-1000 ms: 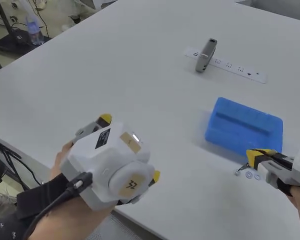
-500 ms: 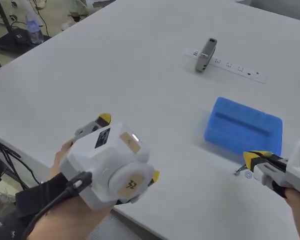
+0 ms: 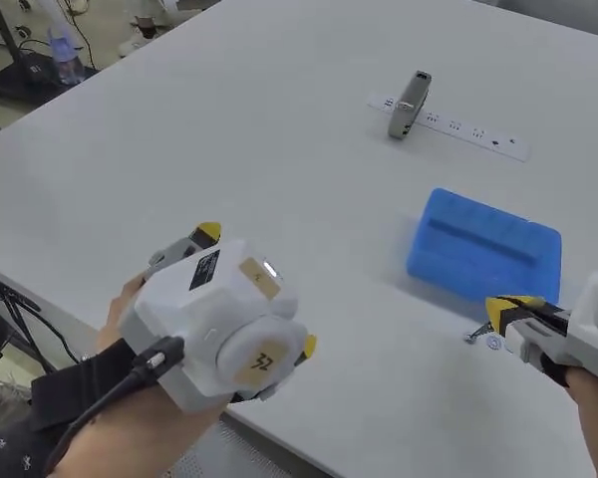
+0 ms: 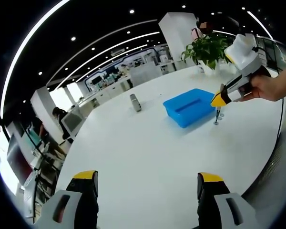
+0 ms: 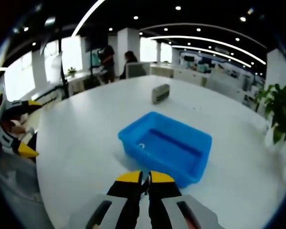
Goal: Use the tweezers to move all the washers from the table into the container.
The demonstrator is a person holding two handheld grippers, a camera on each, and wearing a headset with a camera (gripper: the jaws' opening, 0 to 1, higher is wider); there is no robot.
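A blue container [image 3: 483,249] sits on the white table [image 3: 229,149]; in the right gripper view the container [image 5: 164,145] holds one small washer [image 5: 141,146]. My right gripper [image 3: 508,309] hovers just in front of the container, shut on thin tweezers [image 3: 475,337] that point down at the table. A washer [image 3: 493,344] lies on the table by the tweezer tips. In the left gripper view, the right gripper [image 4: 219,98] holds the tweezers [image 4: 216,117] beside the container [image 4: 188,107]. My left gripper [image 3: 258,291] is open at the table's near edge, nothing between its jaws.
A white power strip [image 3: 458,131] with a grey adapter [image 3: 409,105] plugged into it lies at the far side, beyond the container. The table edge runs along the near left, with cables and floor below it.
The right gripper has edged slightly left with the tweezers, now covering part of the washers on the table. The left gripper has stayed where it was.
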